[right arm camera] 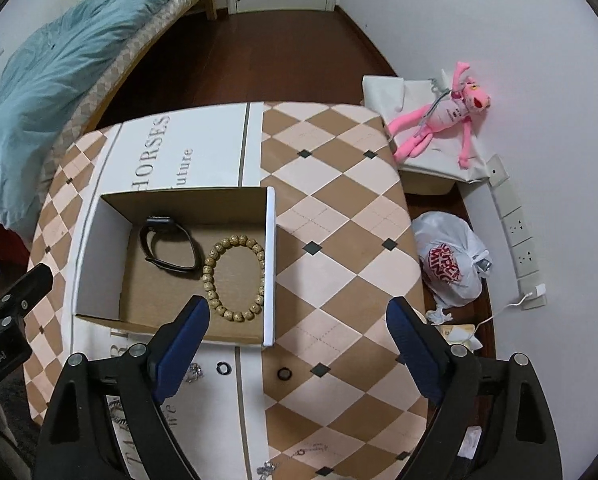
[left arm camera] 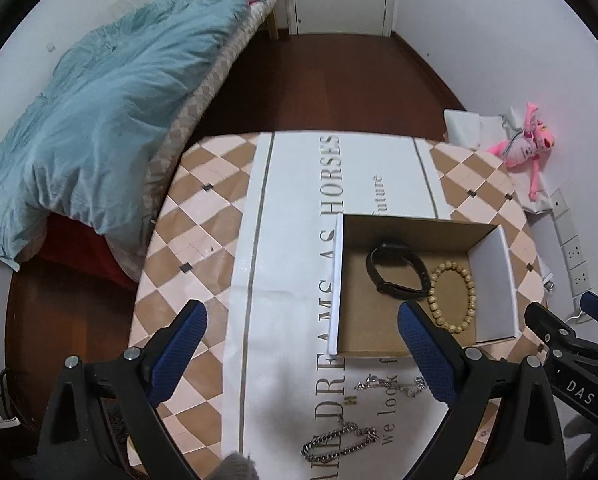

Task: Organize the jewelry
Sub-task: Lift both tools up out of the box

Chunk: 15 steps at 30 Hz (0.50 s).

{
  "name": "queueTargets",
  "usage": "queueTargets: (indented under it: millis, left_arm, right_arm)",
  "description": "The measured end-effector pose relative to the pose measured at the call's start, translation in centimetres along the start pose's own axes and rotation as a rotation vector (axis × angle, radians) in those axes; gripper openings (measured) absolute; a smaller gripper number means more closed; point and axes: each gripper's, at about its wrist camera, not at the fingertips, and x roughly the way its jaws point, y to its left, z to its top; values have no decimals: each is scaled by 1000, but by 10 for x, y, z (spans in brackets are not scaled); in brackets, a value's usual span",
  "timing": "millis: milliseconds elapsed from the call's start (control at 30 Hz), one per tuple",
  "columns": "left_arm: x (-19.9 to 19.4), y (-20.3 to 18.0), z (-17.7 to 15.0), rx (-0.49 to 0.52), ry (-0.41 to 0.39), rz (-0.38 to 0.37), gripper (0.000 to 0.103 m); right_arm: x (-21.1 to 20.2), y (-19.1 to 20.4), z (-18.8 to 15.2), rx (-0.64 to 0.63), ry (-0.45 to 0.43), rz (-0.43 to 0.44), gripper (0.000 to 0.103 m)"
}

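Note:
An open cardboard box (left arm camera: 495,280) (right arm camera: 99,264) on the table holds a black wristband (left arm camera: 395,270) (right arm camera: 169,246) and a wooden bead bracelet (left arm camera: 453,298) (right arm camera: 235,278). In front of the box, on the white printed mat, lie a silver chain bracelet (left arm camera: 339,444), a thin silver necklace (left arm camera: 391,386), and two dark rings (right arm camera: 223,368) (right arm camera: 285,374). More thin chain pieces (right arm camera: 311,449) lie near the table's front. My left gripper (left arm camera: 301,316) is open and empty above the mat. My right gripper (right arm camera: 297,312) is open and empty above the box's right front corner.
The table (right arm camera: 339,208) has a checked brown and pink cover. A bed with a blue quilt (left arm camera: 111,112) stands left. A pink plush toy (right arm camera: 447,116), a white plastic bag (right arm camera: 451,262) and wall sockets (right arm camera: 519,236) lie to the right.

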Motion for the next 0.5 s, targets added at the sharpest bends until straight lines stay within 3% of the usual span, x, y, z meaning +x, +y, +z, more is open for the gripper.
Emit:
queueTargets:
  millis: [500]
  left_arm:
    - [-92,1,-24,6,-132,-55,97]
  right_arm:
    - [-112,-3,-37,8,-205,-19,91]
